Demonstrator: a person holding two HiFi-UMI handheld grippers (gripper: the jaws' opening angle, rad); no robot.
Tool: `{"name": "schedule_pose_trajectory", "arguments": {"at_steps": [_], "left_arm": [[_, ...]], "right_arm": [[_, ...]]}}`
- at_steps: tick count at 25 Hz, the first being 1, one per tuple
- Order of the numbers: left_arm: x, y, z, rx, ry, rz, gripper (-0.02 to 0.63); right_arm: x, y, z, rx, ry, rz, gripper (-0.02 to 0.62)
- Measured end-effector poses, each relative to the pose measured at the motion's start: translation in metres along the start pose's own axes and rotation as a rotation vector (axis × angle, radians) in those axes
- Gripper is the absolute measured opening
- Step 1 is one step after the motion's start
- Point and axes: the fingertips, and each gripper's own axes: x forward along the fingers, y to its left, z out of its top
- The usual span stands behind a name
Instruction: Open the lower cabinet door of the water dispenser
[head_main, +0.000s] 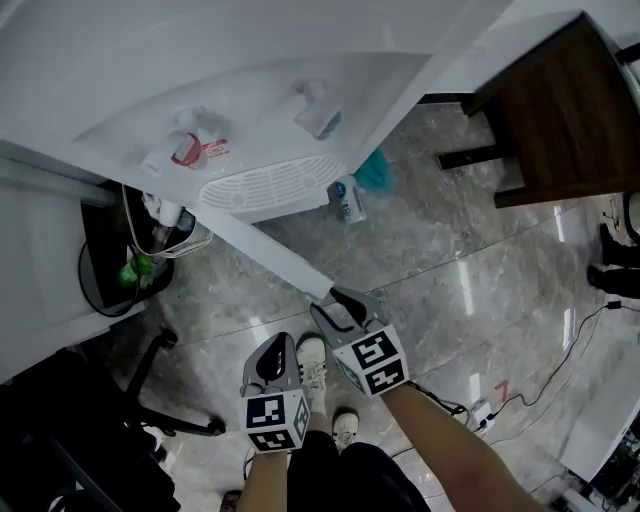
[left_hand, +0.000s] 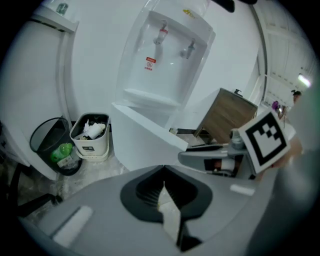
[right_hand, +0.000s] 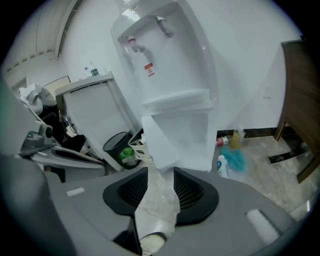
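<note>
The right gripper (head_main: 335, 305) has its fingers halfway apart at the cabinet door (head_main: 268, 248) edge, the left gripper (left_hand: 163, 172) is closed and empty, so the door may slip back.

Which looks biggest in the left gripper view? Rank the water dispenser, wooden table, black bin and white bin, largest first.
1. water dispenser, clearly largest
2. wooden table and black bin: about alike and both partly hidden, so not ranked against each other
3. white bin, smallest, though close to the black bin

Glossy grey marble floor (head_main: 440, 270), dark wooden table (head_main: 560, 100)
</note>
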Motion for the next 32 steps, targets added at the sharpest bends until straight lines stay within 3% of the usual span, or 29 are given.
{"name": "schedule_pose_trajectory", "arguments": {"at_steps": [7, 9, 18, 25, 32], "left_arm": [[-0.025, 0.031, -0.038, -0.047, 0.040, 0.065, 0.006], [-0.030, 0.041, -0.043, -0.059, 0.040, 0.080, 0.006], [-0.038, 0.048, -0.041, -0.070, 0.026, 0.090, 0.006], [-0.083, 0.005, -0.015, -0.070, 0.052, 0.080, 0.006], [-0.185, -0.056, 0.033, -0.033, 0.050, 0.063, 0.006]], "right_arm": [[0.007, 0.084, -0.028, 0.083, 0.023, 0.057, 0.070], [0.012, 0.095, -0.030, 0.094, 0.029, 0.063, -0.003], [0.011, 0.106, -0.030, 0.110, 0.028, 0.044, -0.008], [-0.070, 0.096, -0.003, 0.193, -0.042, 0.009, -0.008], [-0.191, 0.138, 0.045, 0.106, -0.058, 0.043, -0.008]]}}
